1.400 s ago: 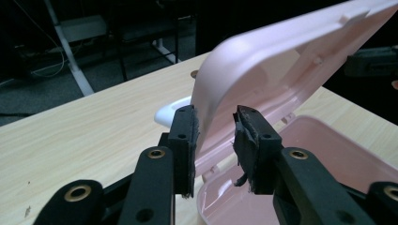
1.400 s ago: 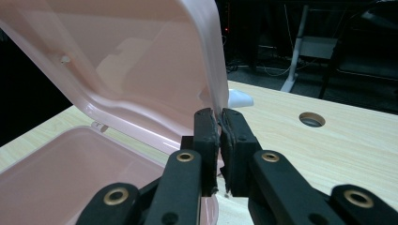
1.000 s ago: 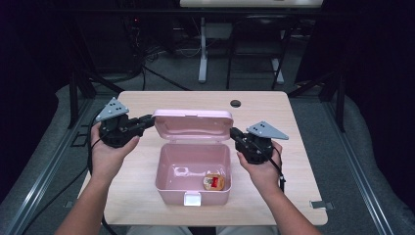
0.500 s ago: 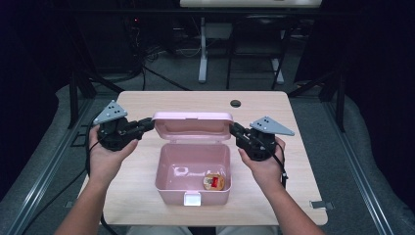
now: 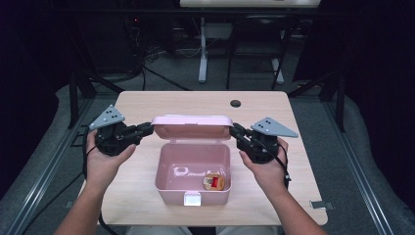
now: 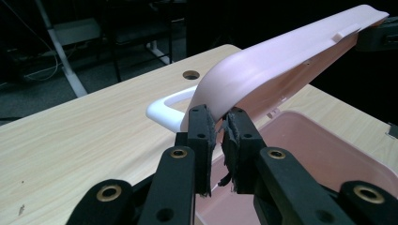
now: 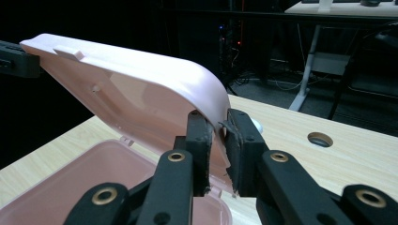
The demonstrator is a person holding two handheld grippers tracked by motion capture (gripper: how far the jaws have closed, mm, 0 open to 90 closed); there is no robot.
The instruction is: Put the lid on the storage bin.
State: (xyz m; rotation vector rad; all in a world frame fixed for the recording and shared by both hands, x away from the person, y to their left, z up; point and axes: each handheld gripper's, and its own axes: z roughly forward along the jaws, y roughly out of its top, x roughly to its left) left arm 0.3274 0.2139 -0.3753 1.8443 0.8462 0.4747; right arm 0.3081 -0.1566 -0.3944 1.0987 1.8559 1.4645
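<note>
Pale pink plastic lunch box (image 5: 192,172), mid light wooden counter (image 5: 147,103). Rounded pink hinged lid (image 5: 192,127) raised, pinched at left end by left tongs (image 5: 148,128), right end by right tongs (image 5: 236,130). Inside: small round red-labelled item (image 5: 213,182), near front right.

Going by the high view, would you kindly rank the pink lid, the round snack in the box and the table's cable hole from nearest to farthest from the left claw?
1. Pink lid, gripped at its left end by the left claw.
2. Round snack, box floor, right side.
3. Cable hole, far edge, right of centre.
</note>
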